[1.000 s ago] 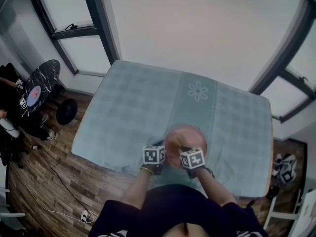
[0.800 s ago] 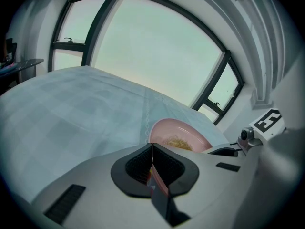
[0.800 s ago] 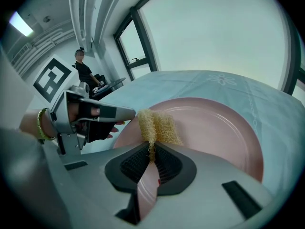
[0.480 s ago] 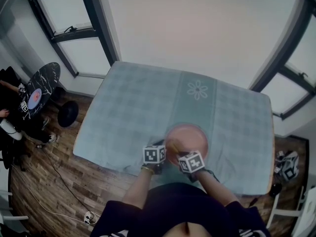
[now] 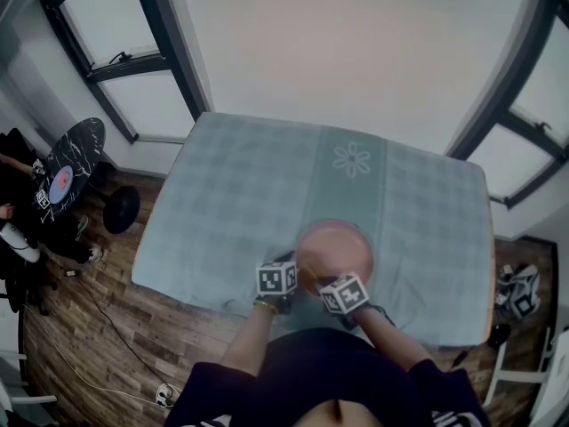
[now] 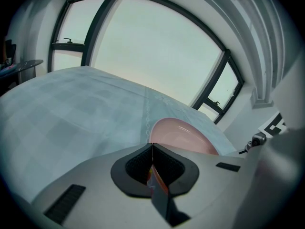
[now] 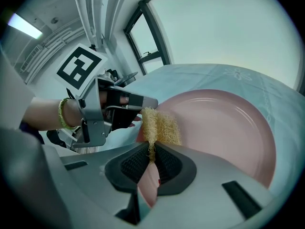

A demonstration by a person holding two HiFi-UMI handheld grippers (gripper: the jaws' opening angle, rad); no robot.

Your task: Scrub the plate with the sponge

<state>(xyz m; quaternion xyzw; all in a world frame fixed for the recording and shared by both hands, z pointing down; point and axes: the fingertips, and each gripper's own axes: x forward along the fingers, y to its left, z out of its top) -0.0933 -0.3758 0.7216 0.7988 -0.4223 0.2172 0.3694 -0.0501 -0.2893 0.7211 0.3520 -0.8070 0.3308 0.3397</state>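
A pink plate lies on the tablecloth near the table's front edge. My left gripper is shut on the plate's near-left rim, and the plate spreads out beyond the jaws. In the right gripper view its fingers pinch that rim. My right gripper is shut on a yellow fibrous sponge, which rests on the plate next to the left gripper. In the head view the right gripper sits over the plate's near edge beside the left gripper.
A pale blue checked tablecloth with a flower motif covers the table. Wood floor lies to the left, with a round black side table and a person's shoes. Large windows stand behind the table.
My right gripper has drawn the sponge slightly back toward the plate's near rim. The left gripper keeps its hold on the rim and has not moved.
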